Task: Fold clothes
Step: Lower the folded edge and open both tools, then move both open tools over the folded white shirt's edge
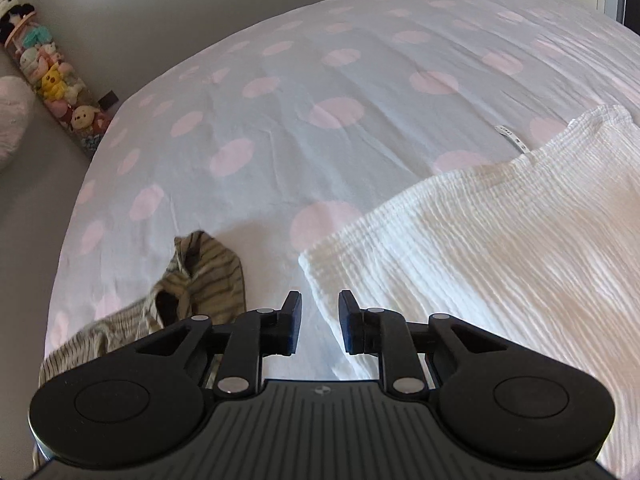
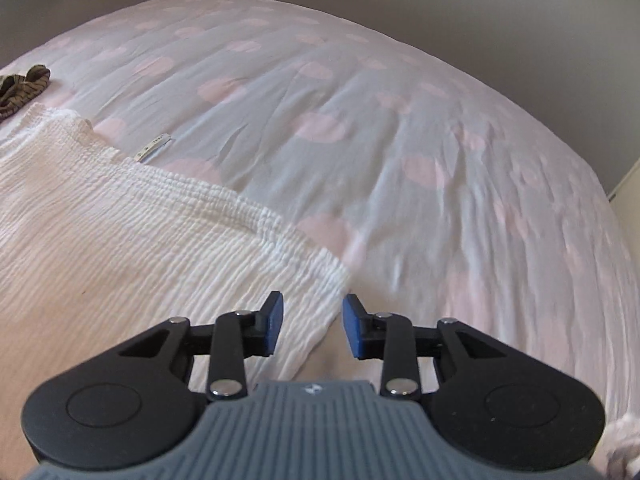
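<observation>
Clothes: white crinkle-textured cotton garment (image 1: 500,248), spread flat across the lower right of the left wrist view and the lower left of the right wrist view (image 2: 120,232); one folded layer appears to lie on another, though the layer count cannot be told.
Bed: large bedspread of pale grey-white cloth with pink round dots (image 1: 320,80), filling most of both views and carrying everything else.
Second garment: olive and tan striped knit piece (image 1: 200,280), crumpled at the lower left of the left wrist view, apart from the white garment; a corner of it also shows at the upper left edge of the right wrist view (image 2: 24,84).
Left gripper (image 1: 320,316): jaws parted, nothing between the pads; it hangs just over the near left corner of the white garment.
Right gripper (image 2: 312,320): jaws parted wider, empty; the garment's right corner lies under the gap, not pinched.
Care label: small white tag (image 1: 510,136) poking out from the garment's far edge.
Risk, grab: closing low could catch the bedspread along with the garment, since both are thin, pale and in contact.
Risk, fold: a pinch on only the top layer would probably peel the fold apart.
Risk, symmetry: uneven holds at the two corners would likely skew the next crease.
</observation>
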Demonstrator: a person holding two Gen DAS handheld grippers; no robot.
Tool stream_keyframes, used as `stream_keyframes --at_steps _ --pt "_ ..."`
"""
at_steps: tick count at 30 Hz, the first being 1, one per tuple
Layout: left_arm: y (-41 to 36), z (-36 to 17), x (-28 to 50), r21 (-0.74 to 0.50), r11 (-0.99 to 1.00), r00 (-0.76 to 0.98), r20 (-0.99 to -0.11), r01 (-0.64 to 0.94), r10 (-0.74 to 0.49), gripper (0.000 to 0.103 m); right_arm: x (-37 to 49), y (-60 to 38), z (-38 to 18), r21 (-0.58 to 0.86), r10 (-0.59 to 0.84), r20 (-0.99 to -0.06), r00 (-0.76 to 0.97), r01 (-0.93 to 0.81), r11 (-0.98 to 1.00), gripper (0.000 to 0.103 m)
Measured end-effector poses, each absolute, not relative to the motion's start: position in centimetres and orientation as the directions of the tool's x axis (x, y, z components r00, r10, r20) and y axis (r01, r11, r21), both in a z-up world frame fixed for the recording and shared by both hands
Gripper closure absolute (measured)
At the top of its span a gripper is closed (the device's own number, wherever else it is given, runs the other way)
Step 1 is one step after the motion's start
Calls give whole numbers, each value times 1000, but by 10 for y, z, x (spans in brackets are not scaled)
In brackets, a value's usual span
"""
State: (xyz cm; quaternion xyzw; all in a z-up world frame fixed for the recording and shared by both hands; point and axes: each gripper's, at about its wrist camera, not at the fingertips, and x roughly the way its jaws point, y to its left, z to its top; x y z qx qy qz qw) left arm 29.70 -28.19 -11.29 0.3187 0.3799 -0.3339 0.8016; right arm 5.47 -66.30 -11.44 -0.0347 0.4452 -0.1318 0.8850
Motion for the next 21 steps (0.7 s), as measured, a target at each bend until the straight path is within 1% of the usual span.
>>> stream_keyframes --at_steps 5,8,9,13,15,17,18,20,21 --pt "-236 -113 252 117 673 425 -849 730 -313 85 -14 -630 -120 -54 -227 -784 578 302 952 66" --pt "-208 -120 225 33 733 392 -861 679 -324 79 -51 -614 -123 37 -216 -781 586 388 921 65" --pt "-200 -123 217 19 749 389 -863 662 -322 78 -62 -611 -123 73 -213 -777 592 421 904 64" --pt "-172 -133 194 -54 812 366 -874 581 -320 78 -96 -600 -125 211 -202 -758 621 526 824 57" --pt "-161 -137 184 -94 835 346 -880 543 -325 78 -107 -592 -127 253 -189 -750 634 538 804 57" --pt "-158 -141 175 -104 838 332 -887 535 -322 78 -117 -586 -133 274 -180 -748 638 545 792 57" --pt "-157 -144 171 -108 839 324 -890 533 -320 78 -122 -584 -136 285 -175 -749 639 550 785 55" --pt "-157 -148 164 -123 840 305 -896 528 -323 78 -130 -584 -145 315 -162 -753 637 567 761 47" --pt "-158 -151 161 -132 840 295 -898 526 -326 78 -132 -586 -146 332 -157 -754 638 577 746 45"
